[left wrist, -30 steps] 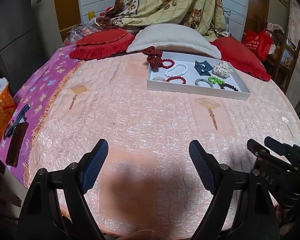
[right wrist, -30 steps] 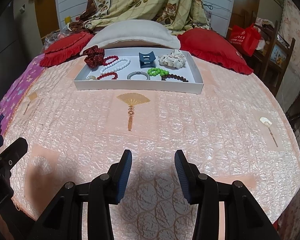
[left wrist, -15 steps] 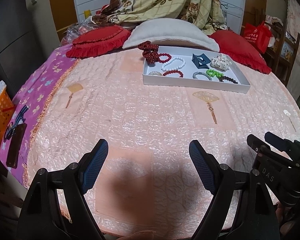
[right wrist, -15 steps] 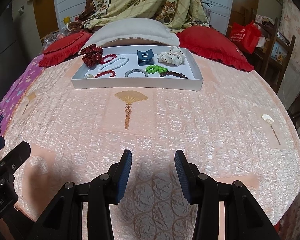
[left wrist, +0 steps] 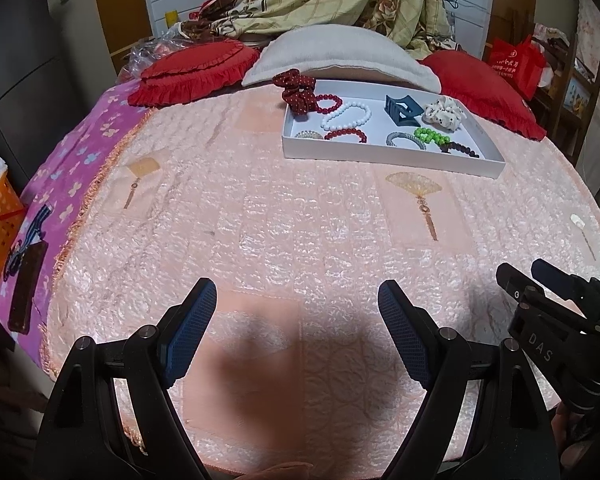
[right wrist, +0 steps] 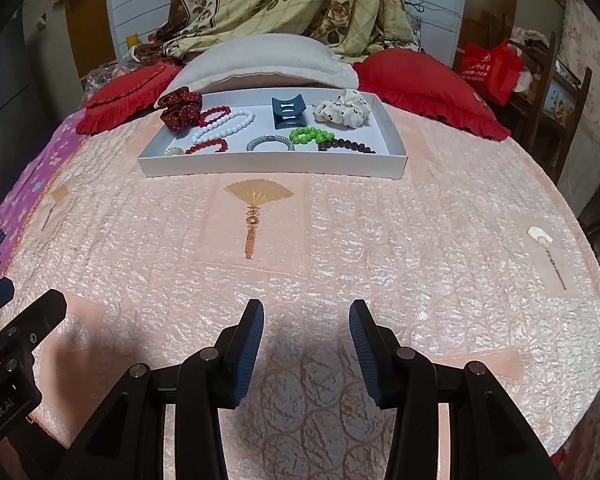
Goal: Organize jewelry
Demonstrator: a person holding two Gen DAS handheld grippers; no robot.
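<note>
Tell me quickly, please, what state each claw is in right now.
Left claw: open wide, holding nothing, above the bedspread.
Right claw: open, narrower gap, holding nothing.

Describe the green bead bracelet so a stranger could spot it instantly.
Find the white tray on the peach bedspread, in front of the pillows. The green bead bracelet lies in its near right part, between a grey bangle and dark brown beads; nothing else there is bright green.
</note>
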